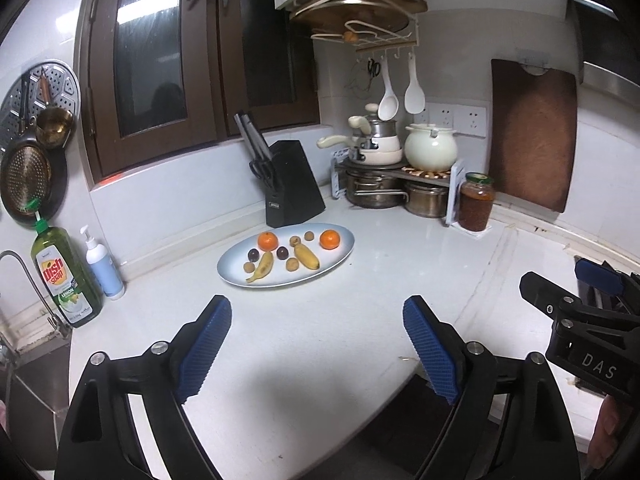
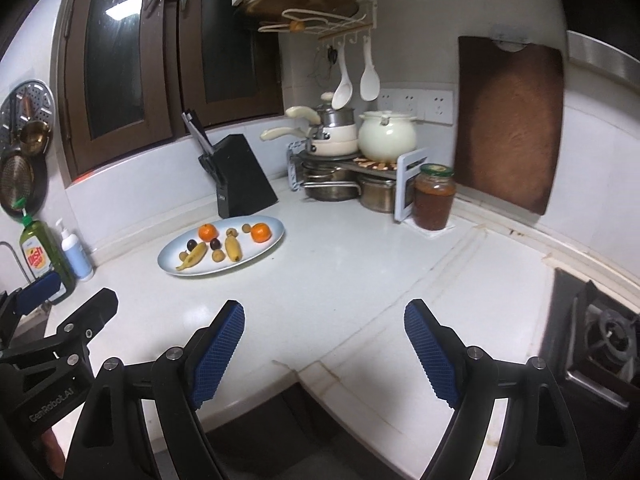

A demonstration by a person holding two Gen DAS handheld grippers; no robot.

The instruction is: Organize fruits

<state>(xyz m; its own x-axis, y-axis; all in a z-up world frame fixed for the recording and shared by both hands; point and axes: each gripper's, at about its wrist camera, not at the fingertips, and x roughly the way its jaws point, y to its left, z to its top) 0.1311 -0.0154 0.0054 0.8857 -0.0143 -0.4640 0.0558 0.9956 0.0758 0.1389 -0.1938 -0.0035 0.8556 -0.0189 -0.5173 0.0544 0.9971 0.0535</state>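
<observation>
An oval pale blue plate [image 1: 344, 240] [image 2: 168, 258] lies on the white counter in front of a black knife block. On it are two oranges [image 1: 267, 241] [image 1: 329, 239], two small bananas [image 1: 262, 266] [image 1: 307, 257], two dark plums [image 1: 253, 255] and several small brown fruits [image 1: 292, 265]. My left gripper [image 1: 317, 320] is open and empty, well short of the plate. My right gripper [image 2: 324, 324] is open and empty, to the right of the plate and short of it. Each gripper shows at the edge of the other's view.
A knife block [image 1: 292, 184] stands behind the plate. A rack of pots [image 1: 392, 184] and a jar [image 1: 475, 202] fill the corner. A cutting board [image 1: 532, 136] leans on the wall. Dish soap [image 1: 64, 276] and a pump bottle [image 1: 104, 264] stand left by the sink. A gas stove [image 2: 600, 336] is at right.
</observation>
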